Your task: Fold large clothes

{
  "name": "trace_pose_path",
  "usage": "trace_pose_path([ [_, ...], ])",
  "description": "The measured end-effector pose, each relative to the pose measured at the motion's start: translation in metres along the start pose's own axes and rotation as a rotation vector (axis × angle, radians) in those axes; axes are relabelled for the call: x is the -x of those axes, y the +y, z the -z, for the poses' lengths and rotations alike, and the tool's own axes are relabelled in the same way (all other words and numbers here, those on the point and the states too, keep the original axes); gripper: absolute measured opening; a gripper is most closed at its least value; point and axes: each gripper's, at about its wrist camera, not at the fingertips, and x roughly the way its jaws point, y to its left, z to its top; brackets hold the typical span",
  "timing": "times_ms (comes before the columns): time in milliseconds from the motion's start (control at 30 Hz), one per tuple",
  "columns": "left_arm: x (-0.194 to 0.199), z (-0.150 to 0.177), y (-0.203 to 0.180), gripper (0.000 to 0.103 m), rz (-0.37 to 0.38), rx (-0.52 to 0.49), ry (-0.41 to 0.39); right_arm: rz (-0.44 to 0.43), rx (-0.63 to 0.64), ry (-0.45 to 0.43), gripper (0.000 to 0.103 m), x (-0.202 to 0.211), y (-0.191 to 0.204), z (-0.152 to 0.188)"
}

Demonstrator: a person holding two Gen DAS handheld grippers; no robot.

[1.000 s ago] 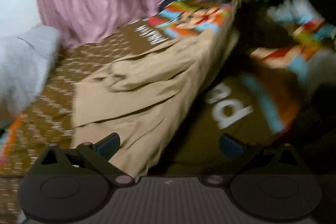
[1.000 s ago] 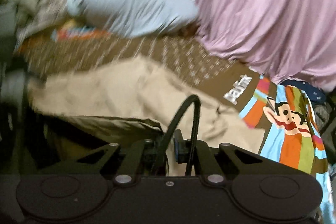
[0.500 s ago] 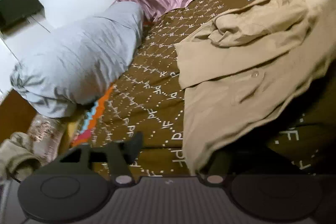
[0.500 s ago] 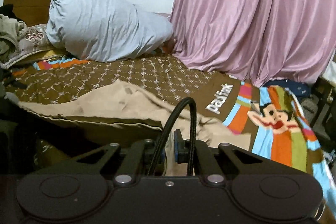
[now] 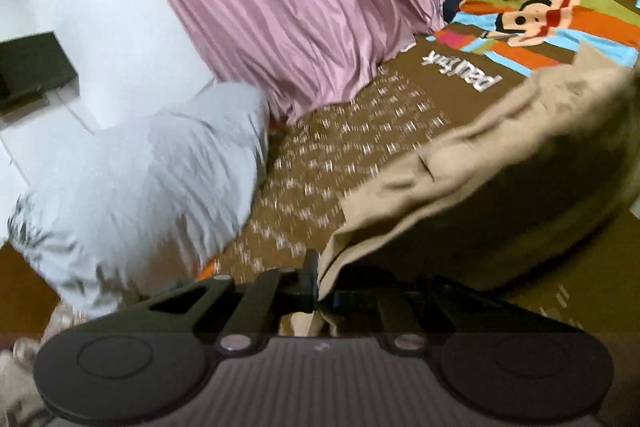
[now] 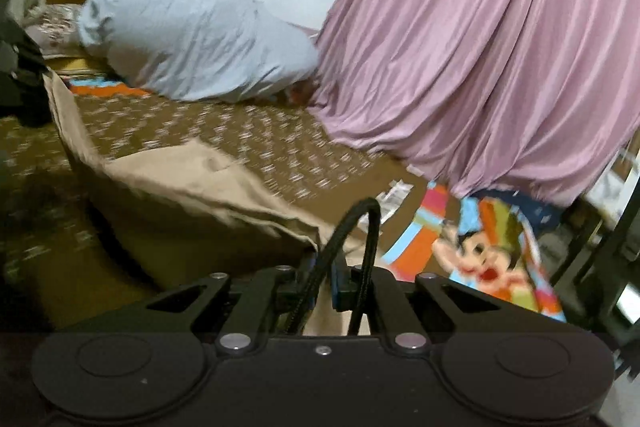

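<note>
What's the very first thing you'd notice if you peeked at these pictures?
The big pink curtain hanging behind the bed grabs the eye first. Then comes the cartoon monkey face on the striped end of the brown bedspread, on the right. In the middle, a tan garment hangs above the bed, pinched by the left gripper and the right gripper, with a plump grey pillow at the left.

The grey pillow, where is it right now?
The grey pillow lies at the head of the bed, upper left in the right wrist view, against the pink curtain and beyond the tan garment.
</note>
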Motion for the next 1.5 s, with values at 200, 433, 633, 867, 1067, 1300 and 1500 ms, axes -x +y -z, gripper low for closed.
trace_pose_path([
  [200, -0.106, -0.050, 0.006, 0.009, 0.052, -0.021, 0.046, 0.058, 0.031, 0.047, 0.007, -0.114, -0.036, -0.023],
  [433, -0.234, -0.051, 0.004, 0.033, 0.198, 0.116, 0.262, 0.046, -0.113, 0.205, 0.015, -0.237, -0.060, -0.002],
  [633, -0.241, -0.025, 0.073, 0.102, 0.377, 0.472, 0.209, -0.087, -0.500, 0.171, 0.062, -0.247, -0.101, 0.026],
  [867, -0.177, 0.020, 0.110, 0.103, 0.258, 0.671, 0.114, -0.074, -0.510, 0.020, 0.103, -0.161, -0.108, 0.031],
  [1067, -0.143, 0.080, 0.082, 0.096, 0.282, 0.805, 0.223, -0.007, -0.074, 0.099, 0.099, -0.114, -0.024, 0.061],
  [1300, -0.159, 0.103, 0.059, 0.024, 0.342, 0.811, 0.298, 0.101, -0.233, 0.164, 0.051, -0.121, -0.018, 0.104],
  [1500, -0.144, 0.094, 0.063, 0.009, 0.290, 0.858, 0.154, 0.098, -0.520, 0.058, 0.002, -0.110, -0.053, 0.107],
])
